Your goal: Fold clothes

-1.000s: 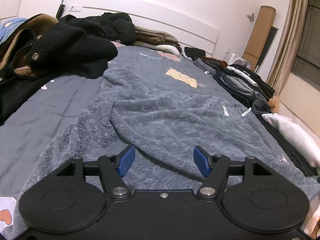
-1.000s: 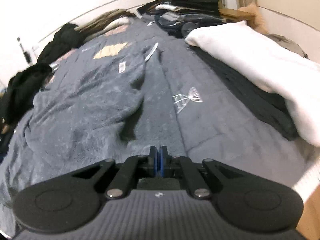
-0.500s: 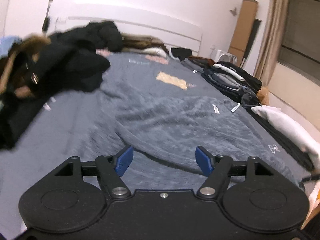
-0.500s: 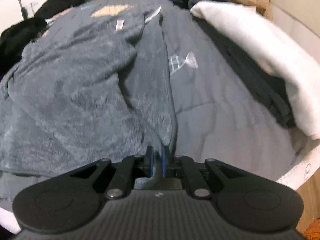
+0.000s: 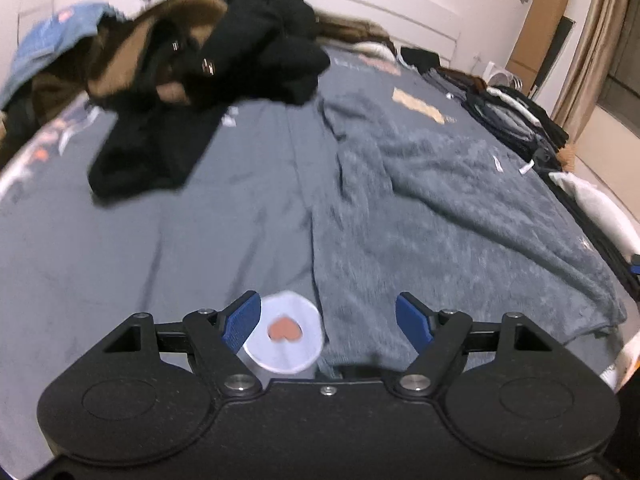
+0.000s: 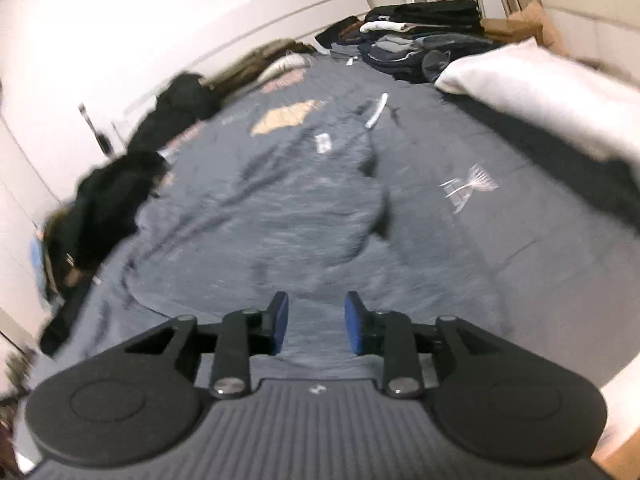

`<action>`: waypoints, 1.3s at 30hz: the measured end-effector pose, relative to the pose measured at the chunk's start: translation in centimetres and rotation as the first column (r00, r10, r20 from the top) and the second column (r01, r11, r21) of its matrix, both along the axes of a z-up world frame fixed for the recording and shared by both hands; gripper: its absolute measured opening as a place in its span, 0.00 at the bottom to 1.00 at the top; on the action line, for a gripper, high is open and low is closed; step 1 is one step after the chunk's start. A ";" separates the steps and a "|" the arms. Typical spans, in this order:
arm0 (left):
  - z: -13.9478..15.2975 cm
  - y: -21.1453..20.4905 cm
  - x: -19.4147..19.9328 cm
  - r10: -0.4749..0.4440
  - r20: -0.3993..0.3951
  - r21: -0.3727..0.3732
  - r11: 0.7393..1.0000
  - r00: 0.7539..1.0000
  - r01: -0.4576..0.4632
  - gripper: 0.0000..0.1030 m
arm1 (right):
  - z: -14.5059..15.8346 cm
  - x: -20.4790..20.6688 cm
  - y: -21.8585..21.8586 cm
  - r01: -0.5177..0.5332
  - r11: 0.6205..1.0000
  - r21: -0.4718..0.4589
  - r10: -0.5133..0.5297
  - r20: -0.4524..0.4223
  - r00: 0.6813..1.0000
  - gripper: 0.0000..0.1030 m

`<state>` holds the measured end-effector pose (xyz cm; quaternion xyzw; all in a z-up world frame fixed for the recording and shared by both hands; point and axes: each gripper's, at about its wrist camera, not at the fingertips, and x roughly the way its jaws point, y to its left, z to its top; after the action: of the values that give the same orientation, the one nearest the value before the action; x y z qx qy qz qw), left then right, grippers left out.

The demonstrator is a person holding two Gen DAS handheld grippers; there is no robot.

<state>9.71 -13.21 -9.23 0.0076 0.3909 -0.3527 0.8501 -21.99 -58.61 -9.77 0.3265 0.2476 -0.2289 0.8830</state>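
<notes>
- Now, the left gripper [image 5: 328,322] has its blue fingers spread wide, holding nothing, low over the near edge of the grey fleece garment [image 5: 440,216].
- Over on the other side, the right gripper [image 6: 316,326] is parted too, empty, above the same fleece [image 6: 288,216].
- That garment lies spread on the bed [image 5: 160,240], rumpled, with one flap laid over itself (whether a fold is made or pending, I can't tell).
- For a clean fold, I'd pinch both near corners at matching points and keep the edge taut.
- Farther out: unfolded dark coats [image 5: 208,64] on the left, a folded stack [image 6: 424,36] on the right.
</notes>
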 end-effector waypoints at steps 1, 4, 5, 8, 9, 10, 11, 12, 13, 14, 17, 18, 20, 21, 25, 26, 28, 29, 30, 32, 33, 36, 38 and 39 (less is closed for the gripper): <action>-0.4 -0.5 0.1 -0.013 -0.008 0.006 1.000 1.000 0.013 0.66 | -0.4 0.2 0.5 0.006 1.000 0.020 -0.007 0.026 1.000 0.31; -1.7 -2.1 0.4 -0.051 -0.042 0.023 0.998 0.998 0.052 0.65 | -1.6 0.7 1.6 -0.022 0.999 0.040 0.020 0.047 0.999 0.32; -2.1 -2.4 0.6 -0.059 -0.056 0.026 0.998 0.997 0.061 0.65 | -2.0 0.8 1.9 -0.032 0.998 0.046 0.030 0.053 0.998 0.33; -3.2 -2.5 0.9 -0.080 -0.081 0.043 0.996 0.994 0.083 0.65 | -3.2 1.3 3.0 -0.064 0.996 0.064 0.059 0.071 0.996 0.34; -3.5 -2.5 1.0 -0.082 -0.087 0.047 0.995 0.993 0.086 0.65 | -3.3 1.4 3.2 -0.074 0.995 0.061 0.070 0.067 0.995 0.35; -3.8 -2.5 1.2 -0.082 -0.100 0.046 0.995 0.992 0.087 0.65 | -3.4 1.5 3.5 -0.085 0.995 0.056 0.081 0.062 0.995 0.35; -4.0 -2.6 1.4 -0.082 -0.114 0.045 0.995 0.990 0.088 0.65 | -3.4 1.7 3.7 -0.094 0.995 0.041 0.091 0.059 0.994 0.35; -4.3 -2.7 1.6 -0.084 -0.127 0.045 0.995 0.988 0.091 0.65 | -3.4 1.9 3.9 -0.103 0.994 0.024 0.101 0.056 0.993 0.36; -4.6 -2.9 1.8 -0.090 -0.139 0.051 0.994 0.986 0.098 0.65 | -3.6 2.0 4.0 -0.100 0.995 0.019 0.099 0.048 0.994 0.36; -4.9 -3.3 2.0 -0.096 -0.148 0.057 0.993 0.984 0.105 0.65 | -3.7 2.1 4.0 -0.096 0.995 0.015 0.096 0.039 0.995 0.37; -5.5 -4.2 2.4 -0.122 -0.168 0.066 0.989 0.978 0.135 0.46 | -4.1 2.2 3.8 -0.089 0.996 0.023 0.089 0.023 0.996 0.37; -5.6 -4.5 2.6 -0.129 -0.178 0.063 0.988 0.976 0.142 0.30 | -4.1 2.2 3.8 -0.092 0.996 0.022 0.091 0.023 0.996 0.37; -5.7 -4.7 3.0 -0.119 -0.206 0.059 0.989 0.971 0.134 0.17 | -4.2 2.2 3.8 -0.098 0.995 0.017 0.098 0.023 0.995 0.37; -5.7 -4.7 3.2 -0.110 -0.223 0.055 0.991 0.969 0.125 0.13 | -4.2 2.2 3.8 -0.101 0.995 0.017 0.101 0.022 0.995 0.38; -3.7 -2.7 3.6 -0.081 -0.264 -0.018 0.997 0.961 0.079 0.09 | -4.2 2.0 3.6 -0.102 0.995 0.019 0.101 0.022 0.995 0.38; -2.8 -1.9 3.5 -0.076 -0.263 -0.037 0.997 0.962 0.068 0.09 | -4.3 1.9 3.5 -0.103 0.995 0.019 0.102 0.024 0.994 0.38; -1.2 -0.2 2.8 -0.064 -0.252 -0.046 0.997 0.966 0.054 0.07 | -4.3 1.8 3.5 -0.101 0.995 0.021 0.101 0.024 0.995 0.38; -0.3 0.7 2.5 -0.058 -0.246 -0.050 0.998 0.967 0.047 0.07 | -4.3 1.8 3.5 -0.103 0.994 0.023 0.103 0.025 0.994 0.38; 0.5 1.5 2.1 -0.052 -0.241 -0.055 0.998 0.969 0.040 0.07 | -4.2 1.8 3.5 -0.105 0.994 0.024 0.104 0.028 0.994 0.38; 2.2 2.7 1.0 -0.054 -0.231 -0.046 0.998 0.971 0.044 0.07 | -4.1 1.6 3.5 -0.109 0.994 0.026 0.108 0.036 0.993 0.38; 3.0 3.1 0.3 -0.059 -0.226 -0.038 0.998 0.972 0.052 0.07 | -4.0 1.5 3.5 -0.112 0.993 0.027 0.111 0.040 0.993 0.39; 4.9 4.2 -2.2 -0.073 -0.217 -0.013 0.997 0.973 0.072 0.07 | -3.8 1.2 3.5 -0.122 0.992 0.029 0.120 0.052 0.991 0.39; 5.7 5.1 -3.6 -0.068 -0.211 0.002 0.998 0.975 0.070 0.07 | -3.6 0.9 3.6 -0.124 0.992 0.035 0.122 0.063 0.991 0.39; 6.0 5.7 -4.0 -0.061 -0.210 0.011 0.998 0.976 0.065 0.07 | -3.5 0.9 3.6 -0.127 0.991 0.038 0.124 0.069 0.990 0.39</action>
<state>5.69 -7.54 -3.23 -0.0097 0.4812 -0.3749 0.7924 -21.11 -55.02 -13.30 0.3363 0.2431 -0.1564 0.8963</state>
